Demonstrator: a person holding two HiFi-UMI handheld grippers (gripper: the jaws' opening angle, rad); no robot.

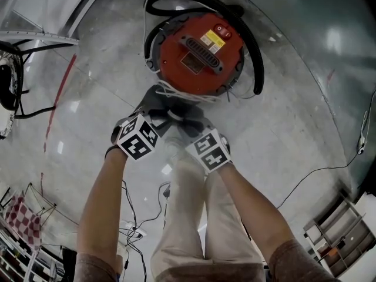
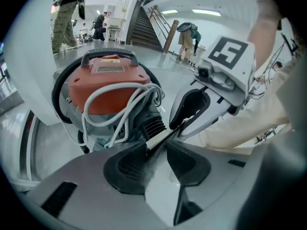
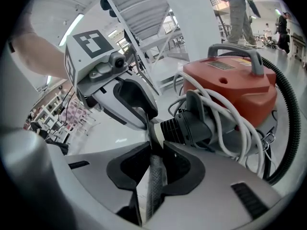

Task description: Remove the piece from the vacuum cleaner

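Observation:
A red vacuum cleaner [image 1: 200, 51] stands on the floor ahead of me, its ribbed black port [image 3: 184, 126] facing my grippers. A thin, pale flat piece [image 2: 160, 139] sticks out of that port. My left gripper [image 2: 156, 145] is shut on one side of the piece. The right gripper [image 3: 156, 150] is shut on it from the other side, where the piece [image 3: 154, 176] shows a mesh texture. In the head view the left gripper [image 1: 160, 106] and right gripper [image 1: 191, 122] meet just in front of the vacuum; the piece is hidden there.
A black hose [image 1: 255, 57] curls around the vacuum, and a white cord [image 3: 240, 123] is wound on its body. Cables [image 1: 141, 216] lie on the floor by my legs. A shelf [image 1: 338, 234] stands at the right. People [image 2: 64, 13] stand in the background.

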